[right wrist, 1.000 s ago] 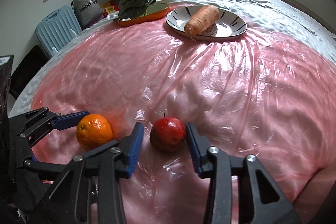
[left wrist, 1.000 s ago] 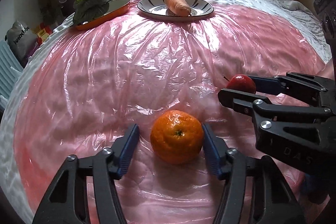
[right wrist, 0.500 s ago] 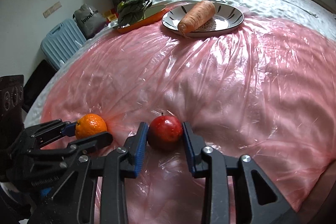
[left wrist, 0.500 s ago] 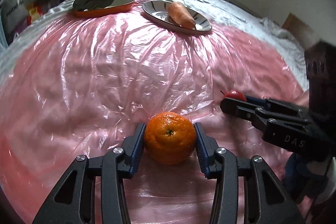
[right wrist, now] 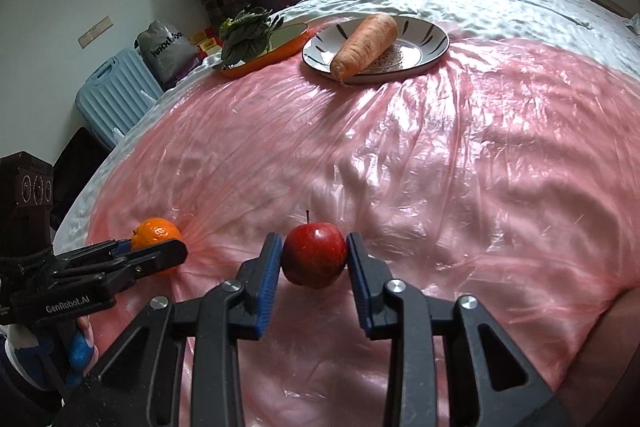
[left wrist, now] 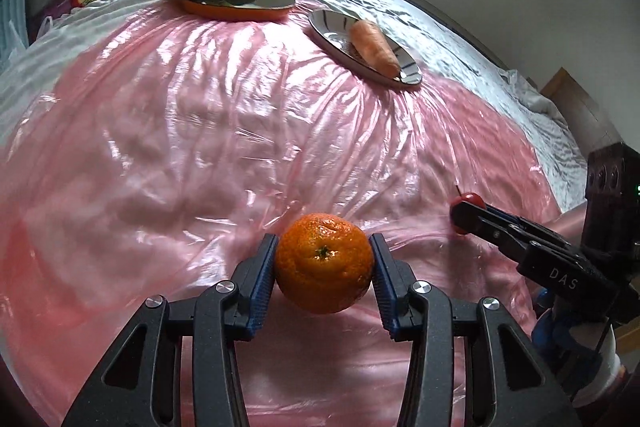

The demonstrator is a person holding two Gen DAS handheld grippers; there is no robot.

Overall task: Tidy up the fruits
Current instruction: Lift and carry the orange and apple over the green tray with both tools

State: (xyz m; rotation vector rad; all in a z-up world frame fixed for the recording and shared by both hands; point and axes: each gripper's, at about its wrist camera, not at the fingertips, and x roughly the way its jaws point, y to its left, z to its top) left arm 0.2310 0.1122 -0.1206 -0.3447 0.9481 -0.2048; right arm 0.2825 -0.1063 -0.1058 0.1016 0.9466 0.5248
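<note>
Orange mandarin fruit (left wrist: 324,263) sat low at the centre of the left wrist view, clamped between the blue pads of the left gripper (left wrist: 324,267), both pads pressed against its sides. Round red apple (right wrist: 314,254) (stem upward) occupied the lower centre of the right wrist view, gripped likewise by the right gripper (right wrist: 314,259). Both fruits lay over a crinkled pink plastic sheet (right wrist: 460,155). Toward the upper frame, a pale orange carrot (right wrist: 366,43) rested on a striped white plate (right wrist: 432,43), just beside an orange dish (right wrist: 280,51) bearing dark leafy greens (right wrist: 248,37).
</note>
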